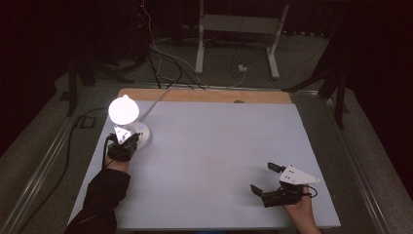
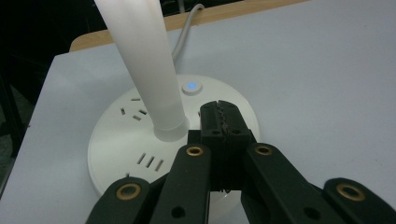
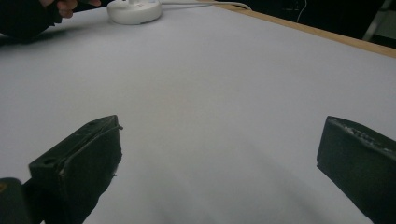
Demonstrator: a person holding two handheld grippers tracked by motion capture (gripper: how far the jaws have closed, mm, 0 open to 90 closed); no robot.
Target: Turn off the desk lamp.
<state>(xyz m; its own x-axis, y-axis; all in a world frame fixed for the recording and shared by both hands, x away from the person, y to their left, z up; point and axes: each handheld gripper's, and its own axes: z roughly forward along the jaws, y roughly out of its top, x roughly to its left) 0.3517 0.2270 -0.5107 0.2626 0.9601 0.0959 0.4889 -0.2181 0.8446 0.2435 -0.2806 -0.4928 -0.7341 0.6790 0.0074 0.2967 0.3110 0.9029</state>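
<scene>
So in the high view the lamp (image 1: 130, 127) sits at the left side of the frame, a bit above the middle, on the pale grey table top (image 1: 219, 156). Its round head (image 1: 123, 110) is lit up, bright enough that it blows out white. The white disc base (image 1: 141, 135) is right below it, and a white cable (image 1: 157, 100) runs from it up toward the wooden strip (image 1: 204, 95) along the far edge of the table.

The left gripper (image 1: 127, 142) is right at that base, coming in from the lower left with a dark sleeve (image 1: 100, 197) behind it. In the left gripper view you get the good look: the jaws are pressed fully together, toothed pads meshed, nothing between them. The closed tip (image 2: 223, 123) sits over the top of the base (image 2: 140, 149), just right of the white stem (image 2: 147, 65) and just below the little round button (image 2: 191, 87) that glows blue. Can't tell whether the tip is actually touching the base or hovering just above it. There are also plug slots (image 2: 150, 161) in the base at the lower left of that frame.

The right gripper (image 1: 265, 179) is way off at the lower right of the high view, well apart from the lamp, jaws spread wide and holding nothing. Its own view has the two black jaws at the bottom corners with bare table (image 3: 210, 93) between them, and the lamp base (image 3: 134, 10) small at the top left.
</scene>
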